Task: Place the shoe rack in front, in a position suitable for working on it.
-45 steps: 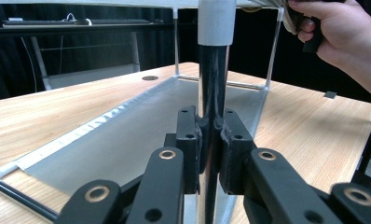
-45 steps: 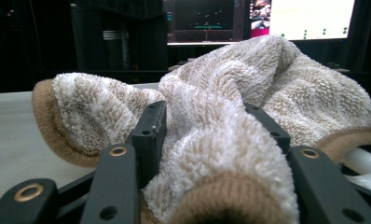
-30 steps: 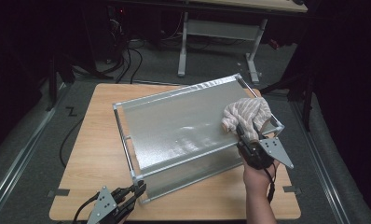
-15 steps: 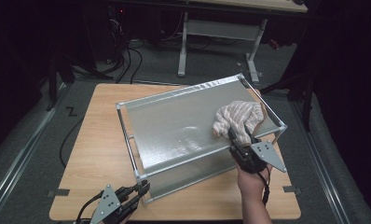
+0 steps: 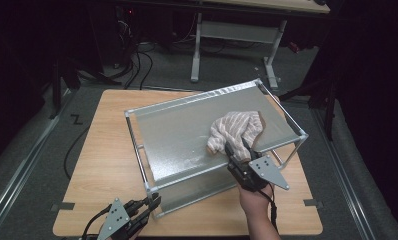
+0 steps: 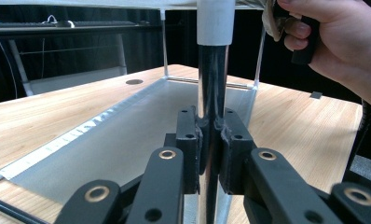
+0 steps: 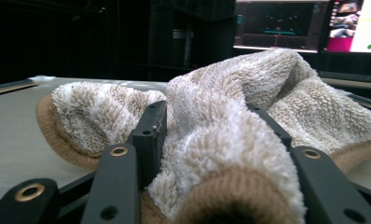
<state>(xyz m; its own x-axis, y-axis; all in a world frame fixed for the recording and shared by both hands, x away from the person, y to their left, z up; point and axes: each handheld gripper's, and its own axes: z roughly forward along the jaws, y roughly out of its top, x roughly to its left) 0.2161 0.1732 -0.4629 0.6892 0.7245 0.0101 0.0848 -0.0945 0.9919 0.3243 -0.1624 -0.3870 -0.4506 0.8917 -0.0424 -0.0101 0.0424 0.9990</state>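
Observation:
A metal-framed rack (image 5: 142, 150) with a grey top panel stands on the wooden table. A beige and white striped towel (image 5: 234, 127) lies bunched on the right part of that panel. My right gripper (image 5: 235, 147) comes in from the near edge and is shut on the towel (image 7: 249, 107), whose pile bulges between the jaws of the right gripper (image 7: 207, 121). My left gripper (image 5: 154, 200) sits at the rack's near left corner. Its pads (image 6: 189, 140) are clamped on the upright corner post (image 6: 211, 93), the left gripper (image 6: 210, 135) being level with the table.
The table (image 5: 97, 160) has bare wood left of the rack and a narrow strip at its front. A lower grey shelf (image 6: 127, 130) lies under the top panel. The person's right hand (image 6: 333, 42) shows above it. Cables and a table frame (image 5: 232, 45) stand behind.
My right gripper has dragged the towel leftward across the top panel, away from the right rail. The left gripper has stayed on the corner post.

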